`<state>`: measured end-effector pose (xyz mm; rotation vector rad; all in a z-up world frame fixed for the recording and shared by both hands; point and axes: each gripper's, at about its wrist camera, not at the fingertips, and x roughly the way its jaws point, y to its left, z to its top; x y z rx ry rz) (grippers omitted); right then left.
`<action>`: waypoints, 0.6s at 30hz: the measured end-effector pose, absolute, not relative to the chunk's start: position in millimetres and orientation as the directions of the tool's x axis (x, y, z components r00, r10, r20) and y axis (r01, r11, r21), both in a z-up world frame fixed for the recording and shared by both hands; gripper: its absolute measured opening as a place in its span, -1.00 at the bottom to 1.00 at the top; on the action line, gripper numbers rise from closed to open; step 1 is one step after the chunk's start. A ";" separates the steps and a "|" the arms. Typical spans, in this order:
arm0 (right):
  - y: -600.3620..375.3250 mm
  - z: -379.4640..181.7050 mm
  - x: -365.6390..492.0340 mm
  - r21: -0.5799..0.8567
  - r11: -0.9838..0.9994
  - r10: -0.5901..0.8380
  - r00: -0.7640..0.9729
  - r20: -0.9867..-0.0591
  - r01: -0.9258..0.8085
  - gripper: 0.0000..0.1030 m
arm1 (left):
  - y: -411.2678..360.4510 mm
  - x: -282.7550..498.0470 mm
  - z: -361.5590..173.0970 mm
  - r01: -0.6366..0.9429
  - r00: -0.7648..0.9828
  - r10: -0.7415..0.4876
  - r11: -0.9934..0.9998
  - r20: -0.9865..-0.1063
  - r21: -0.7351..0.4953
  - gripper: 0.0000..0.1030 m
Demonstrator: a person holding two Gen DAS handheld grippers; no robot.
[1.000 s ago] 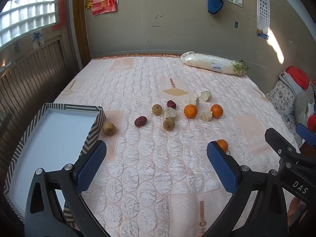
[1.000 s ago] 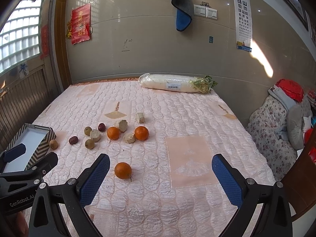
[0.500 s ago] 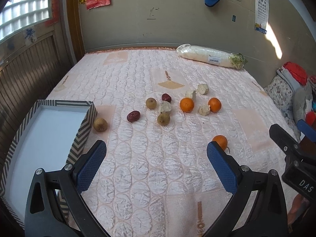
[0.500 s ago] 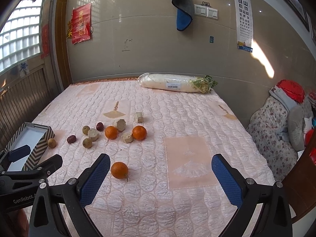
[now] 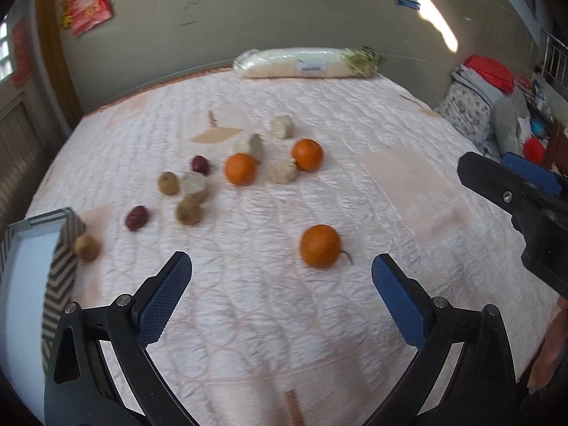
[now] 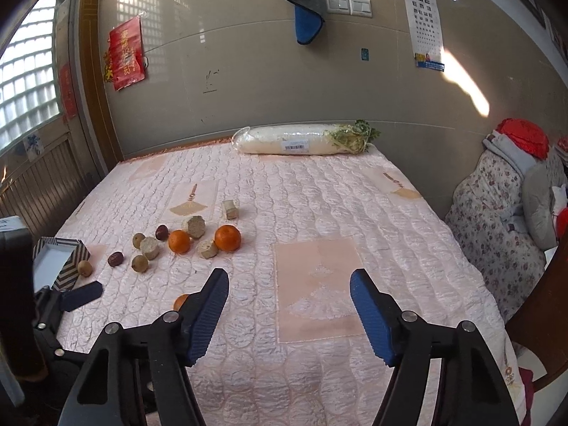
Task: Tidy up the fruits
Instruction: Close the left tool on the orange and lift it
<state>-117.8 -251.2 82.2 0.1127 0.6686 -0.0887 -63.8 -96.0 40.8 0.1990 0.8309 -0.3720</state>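
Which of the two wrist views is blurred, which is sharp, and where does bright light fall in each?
Left wrist view: motion-smeared, the small brown fruits and the round orange mandarin soft-edged, a sun streak on the grey wall. Right wrist view: crisp, the quilted pink bedcover stitching clear, glare from the glass-block window and a sun streak on the wall; both bend at the edges.

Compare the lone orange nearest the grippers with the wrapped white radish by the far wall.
Shape: the lone orange is small and round; the wrapped radish is long, far larger and lies on its side.
Colour: the orange is bright orange with a short stem; the radish is white with green leaves at one end.
Cover: the orange is bare; the radish is in clear plastic with a label.
Both rest on the pink quilt, ungripped.
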 end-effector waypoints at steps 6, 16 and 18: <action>-259.4 73.1 -112.5 0.090 0.990 -0.028 0.770 -0.638 0.111 0.34 | -113.0 -50.9 24.1 0.428 0.570 -0.263 0.904 -0.778 0.008 0.17; -247.8 59.5 -102.9 0.129 0.991 0.060 0.748 -0.661 0.035 -0.02 | -83.7 -51.5 26.3 0.406 0.547 -0.300 0.912 -0.781 -0.066 -0.47; -238.3 57.9 -100.2 0.137 0.991 0.092 0.741 -0.665 0.000 -0.02 | -67.9 -57.1 35.2 0.384 0.573 -0.281 0.922 -0.770 -0.050 -0.47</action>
